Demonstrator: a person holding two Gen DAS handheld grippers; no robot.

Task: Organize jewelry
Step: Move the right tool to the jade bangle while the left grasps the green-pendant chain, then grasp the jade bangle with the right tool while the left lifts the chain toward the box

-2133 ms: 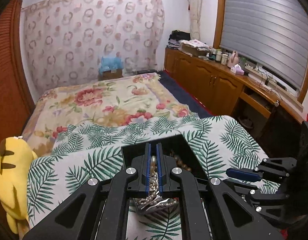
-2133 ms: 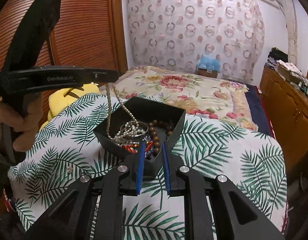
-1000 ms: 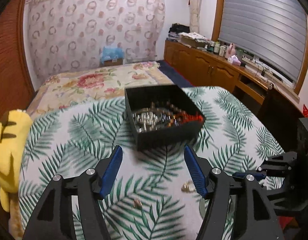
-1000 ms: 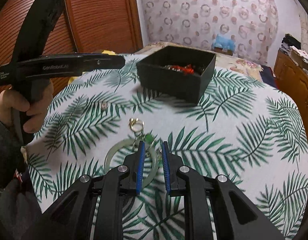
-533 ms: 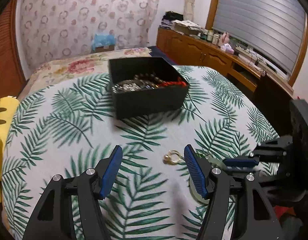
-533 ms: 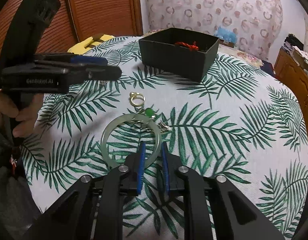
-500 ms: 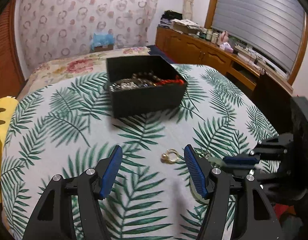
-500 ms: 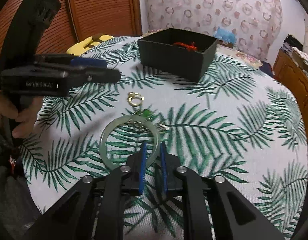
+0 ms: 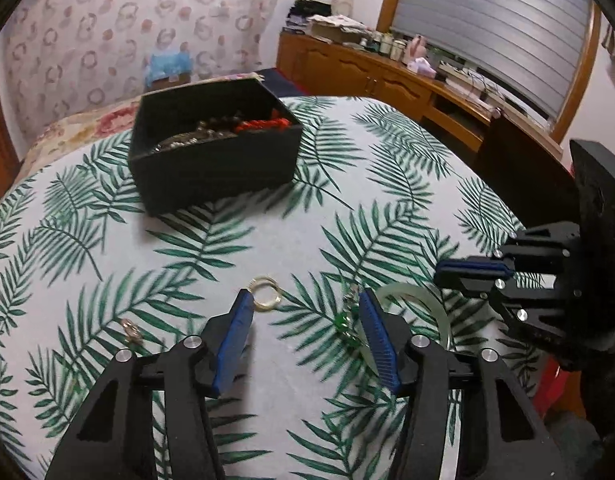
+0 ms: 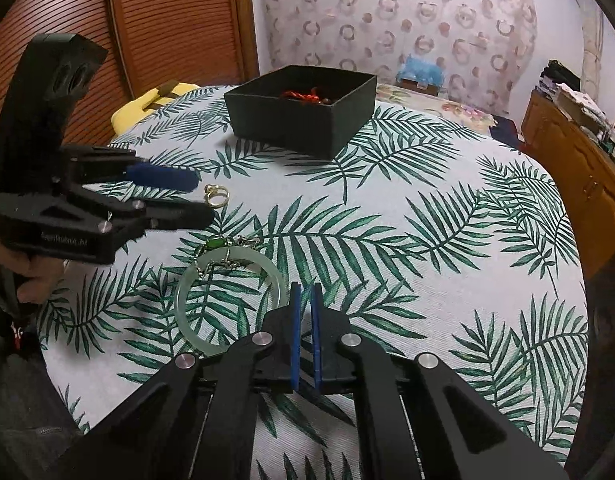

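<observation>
Blue-padded jaws of the left gripper [image 9: 305, 300] gape wide at lower centre, now lower over the cloth, its left pad tip just beside the gold ring [image 9: 266, 299]. Beside it, the right gripper [image 10: 306, 290], nearly closed and empty, has drifted right of the jade bangle [image 10: 230, 294]. Farther back, upper centre, sits the black jewelry box [image 9: 214, 162], nearer than before.
</observation>
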